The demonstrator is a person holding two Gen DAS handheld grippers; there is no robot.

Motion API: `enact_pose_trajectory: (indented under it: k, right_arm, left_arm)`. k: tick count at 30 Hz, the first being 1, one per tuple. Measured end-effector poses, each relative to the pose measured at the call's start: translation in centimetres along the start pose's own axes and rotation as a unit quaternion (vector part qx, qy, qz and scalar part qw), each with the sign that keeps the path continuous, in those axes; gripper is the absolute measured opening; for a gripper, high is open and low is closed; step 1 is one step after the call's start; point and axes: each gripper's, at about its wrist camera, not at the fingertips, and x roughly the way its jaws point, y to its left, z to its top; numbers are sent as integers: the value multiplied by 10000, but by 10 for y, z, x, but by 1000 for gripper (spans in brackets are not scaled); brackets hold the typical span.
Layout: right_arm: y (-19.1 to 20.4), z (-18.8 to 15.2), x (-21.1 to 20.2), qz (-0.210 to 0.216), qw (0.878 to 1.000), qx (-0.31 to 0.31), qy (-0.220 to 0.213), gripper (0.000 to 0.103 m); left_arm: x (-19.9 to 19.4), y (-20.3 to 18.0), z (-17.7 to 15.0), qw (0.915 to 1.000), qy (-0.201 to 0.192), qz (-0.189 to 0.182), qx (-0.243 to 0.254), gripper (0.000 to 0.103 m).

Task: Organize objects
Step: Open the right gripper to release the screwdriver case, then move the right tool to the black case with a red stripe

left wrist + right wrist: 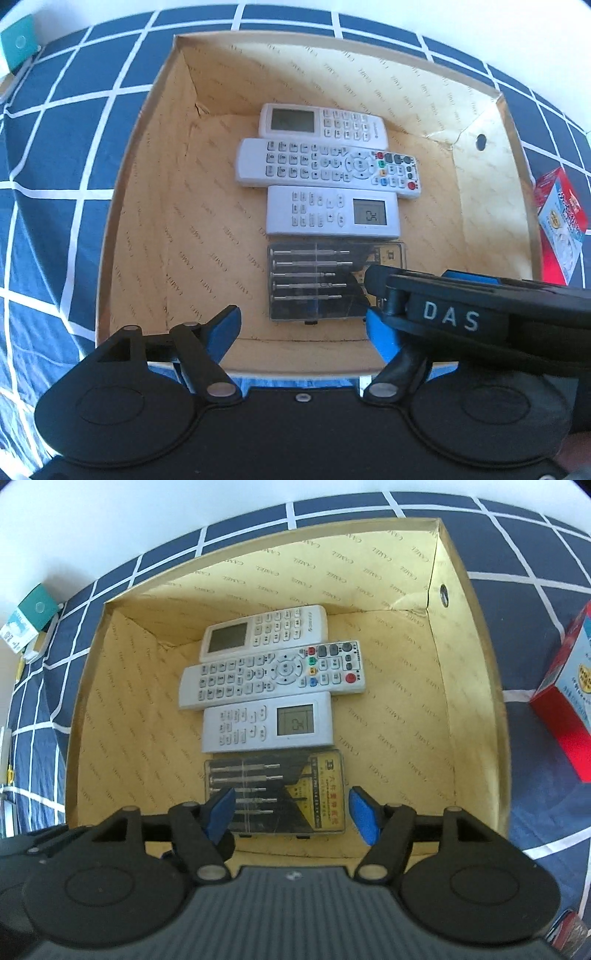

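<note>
A teal box (pixel 37 609) sits at the far left on the checked cloth (pixel 33 709); the cardboard box (pixel 476 686) stands open on that cloth; inside lie, far to near, a remote with screen (pixel 264 633), a long remote (pixel 273 674), a short remote (pixel 267 722) and a clear screwdriver case (pixel 275 797), each just beside the next; the left gripper (pixel 303 328) hangs above the case's near edge, jaws apart, gripping nothing; the right gripper (pixel 291 812) hangs over the case, blue pads clear of it, empty; a red carton (pixel 569 701) stands right of the box.
</note>
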Motion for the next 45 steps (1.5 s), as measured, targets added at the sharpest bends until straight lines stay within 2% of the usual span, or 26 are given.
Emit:
enact_pose_trajectory:
  k: [6, 13, 19, 26, 29, 31, 35, 45]
  right_arm:
    - [-5, -4, -9, 8, 10000, 31, -59, 67]
    - [-15, -8, -43, 120, 9994, -12, -314, 69]
    - [-36, -11, -78, 205, 9981, -145, -567, 80]
    - [-73, -19, -101, 223, 9971, -500, -520, 93]
    - [-94, -24, -107, 264, 9965, -671, -423, 95]
    - [-107, -28, -111, 260, 9955, -842, -354, 103]
    - [-136, -37, -119, 239, 9923, -1184, -282, 103]
    - [-191, -60, -129, 335, 9818, -1869, -56, 103]
  left_arm:
    - [-10, 0, -10, 9998, -133, 110, -43, 74]
    - [-33, -11, -13, 9991, -336, 185, -182, 82]
    - [-52, -34, -32, 9980, -493, 291, -266, 91]
    - [-58, -68, -60, 9952, -513, 452, -693, 96]
    - [-60, -85, -75, 9928, -518, 508, -954, 96]
    - [-63, -97, -87, 9903, -571, 585, -1128, 99]
    - [-64, -120, -109, 9847, -612, 679, -1487, 103]
    - [-57, -174, -160, 9700, -596, 910, -2175, 103]
